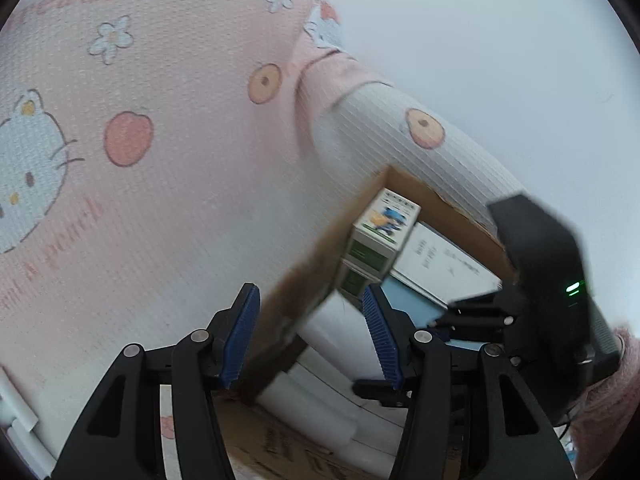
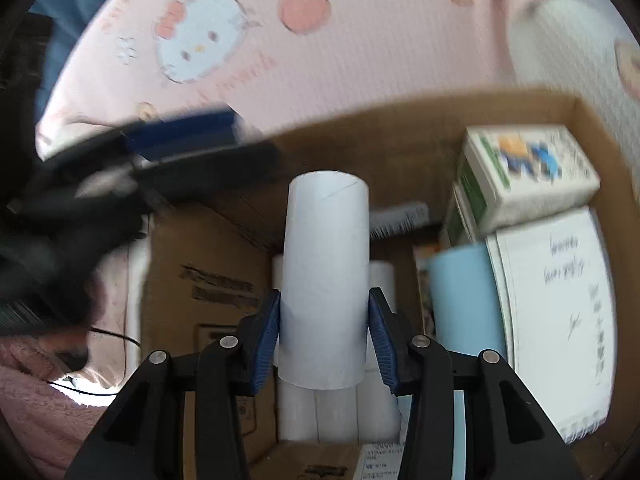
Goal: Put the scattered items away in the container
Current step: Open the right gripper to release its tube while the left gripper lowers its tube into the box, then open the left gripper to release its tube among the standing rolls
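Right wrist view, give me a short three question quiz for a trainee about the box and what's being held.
1. True or false: the right hand-held gripper holds a white tube.
2. Which lies inside the cardboard box? A) a notebook B) a kettle C) a shoe
3. Fill in: the left hand-held gripper straddles the box's ____.

Key: 1 true; 2 A, the notebook; 3 wall, jaws open.

Pink cartoon-print cloth point(image 1: 180, 184) — pale wall point(image 1: 500, 40) behind

In the cardboard box point(image 2: 400, 128) — rolls point(image 2: 296, 412) lie left, small carton point(image 2: 532, 176) and notebook point(image 2: 560, 312) right.
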{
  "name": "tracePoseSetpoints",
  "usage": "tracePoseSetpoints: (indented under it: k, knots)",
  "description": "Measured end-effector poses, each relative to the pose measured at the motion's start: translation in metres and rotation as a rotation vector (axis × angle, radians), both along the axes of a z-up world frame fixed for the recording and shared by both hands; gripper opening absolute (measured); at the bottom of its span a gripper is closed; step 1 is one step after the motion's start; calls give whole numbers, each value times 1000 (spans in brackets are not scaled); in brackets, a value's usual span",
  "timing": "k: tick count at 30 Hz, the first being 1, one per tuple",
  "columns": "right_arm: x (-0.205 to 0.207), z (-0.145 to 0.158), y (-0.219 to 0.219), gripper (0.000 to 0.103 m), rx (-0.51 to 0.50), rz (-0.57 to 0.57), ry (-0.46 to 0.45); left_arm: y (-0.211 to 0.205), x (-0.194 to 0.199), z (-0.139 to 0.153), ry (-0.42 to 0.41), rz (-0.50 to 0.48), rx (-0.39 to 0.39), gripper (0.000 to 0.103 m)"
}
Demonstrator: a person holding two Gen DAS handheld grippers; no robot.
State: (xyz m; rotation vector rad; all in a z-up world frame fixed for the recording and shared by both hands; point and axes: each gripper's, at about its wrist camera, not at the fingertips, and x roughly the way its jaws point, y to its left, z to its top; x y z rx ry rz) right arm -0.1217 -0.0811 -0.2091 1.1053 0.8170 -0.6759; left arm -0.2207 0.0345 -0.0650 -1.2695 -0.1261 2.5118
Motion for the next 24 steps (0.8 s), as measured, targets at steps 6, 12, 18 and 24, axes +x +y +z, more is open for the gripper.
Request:
tracePoseSetpoints:
  k: [6, 12, 18, 24]
  knots:
    - [15, -22, -5, 40, 71, 6, 100, -1, -5, -13, -80, -25, -15, 26]
    - [26, -34, -8, 40, 108, 4, 129, 1, -10, -30, -149, -46, -38, 23]
    - [25, -41, -10, 41, 139, -7, 137, 5, -17, -45, -235, -84, -31, 23]
    - [32, -46, -10, 41, 151, 25, 188, 11, -16, -47, -234, -118, -79, 23]
